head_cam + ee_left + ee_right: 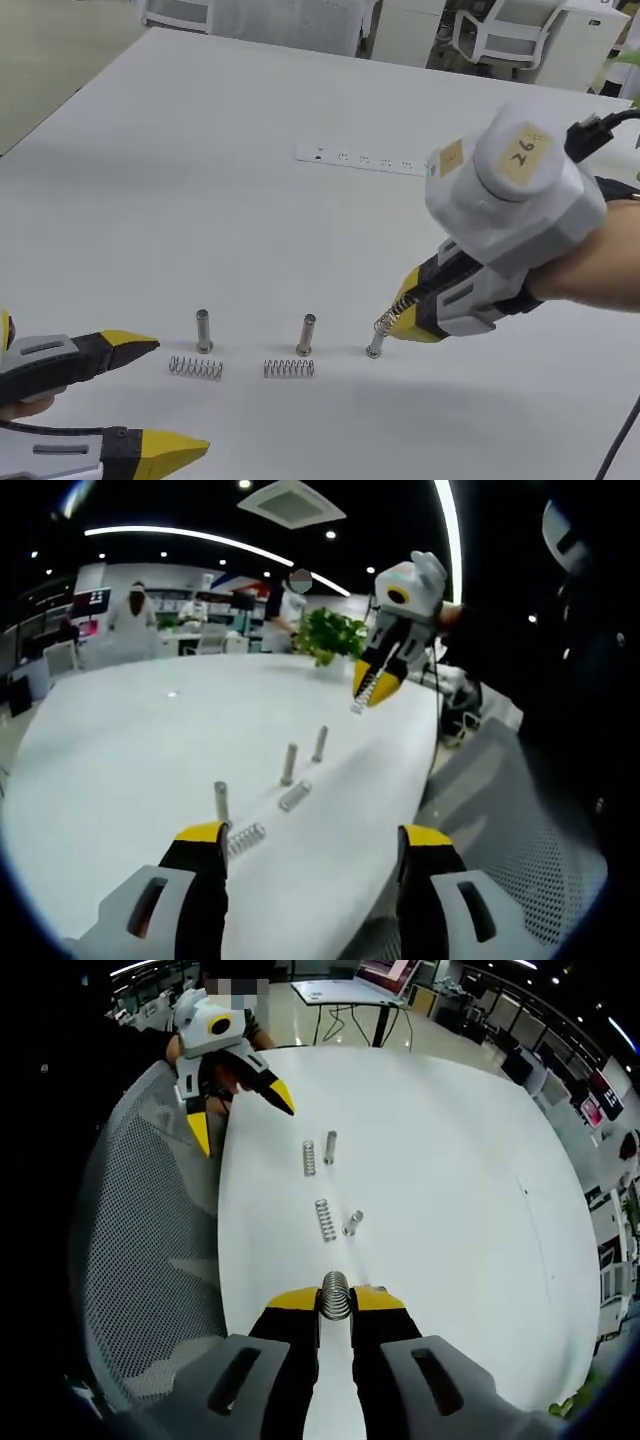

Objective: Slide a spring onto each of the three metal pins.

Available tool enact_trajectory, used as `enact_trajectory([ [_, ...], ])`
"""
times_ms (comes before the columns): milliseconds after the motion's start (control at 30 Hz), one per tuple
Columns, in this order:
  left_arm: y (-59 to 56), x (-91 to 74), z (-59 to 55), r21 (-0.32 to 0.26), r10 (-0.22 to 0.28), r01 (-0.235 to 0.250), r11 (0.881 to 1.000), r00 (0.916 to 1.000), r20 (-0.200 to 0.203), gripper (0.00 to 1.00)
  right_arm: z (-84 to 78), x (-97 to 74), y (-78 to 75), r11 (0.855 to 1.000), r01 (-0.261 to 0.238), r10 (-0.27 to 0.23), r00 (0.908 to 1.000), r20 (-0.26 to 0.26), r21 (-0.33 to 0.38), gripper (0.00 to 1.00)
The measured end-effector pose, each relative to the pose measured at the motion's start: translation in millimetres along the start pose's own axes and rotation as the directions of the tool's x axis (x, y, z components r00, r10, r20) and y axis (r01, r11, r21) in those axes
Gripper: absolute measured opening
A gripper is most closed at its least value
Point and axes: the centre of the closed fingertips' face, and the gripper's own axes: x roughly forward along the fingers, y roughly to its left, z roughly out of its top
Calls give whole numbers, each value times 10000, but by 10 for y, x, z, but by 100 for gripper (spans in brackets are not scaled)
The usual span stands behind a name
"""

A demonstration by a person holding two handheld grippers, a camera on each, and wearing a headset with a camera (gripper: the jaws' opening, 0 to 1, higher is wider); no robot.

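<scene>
Far left of the middle pin [306, 334], our left gripper [183, 395] hovers over the white table [250, 200], its jaws spread wide and empty. Nearer to it, the left pin [203, 330] stands upright with a loose spring [195, 367] lying in front of it. A second spring [289, 368] lies just in front of the middle pin. Right of it, our right gripper [400, 322] pinches a third spring [388, 318] just above the right pin [375, 346].

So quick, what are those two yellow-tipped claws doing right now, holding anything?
Left gripper: open, holding nothing.
Right gripper: closed on a spring.
</scene>
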Motion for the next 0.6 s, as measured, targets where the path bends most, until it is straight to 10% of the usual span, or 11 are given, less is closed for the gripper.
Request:
enact_trajectory([
  [600,-21,7,-11,4,-18,18,10000,10000,-20,64,-181,148,-288,9999,129,-134,9939,-1093,-51,8],
])
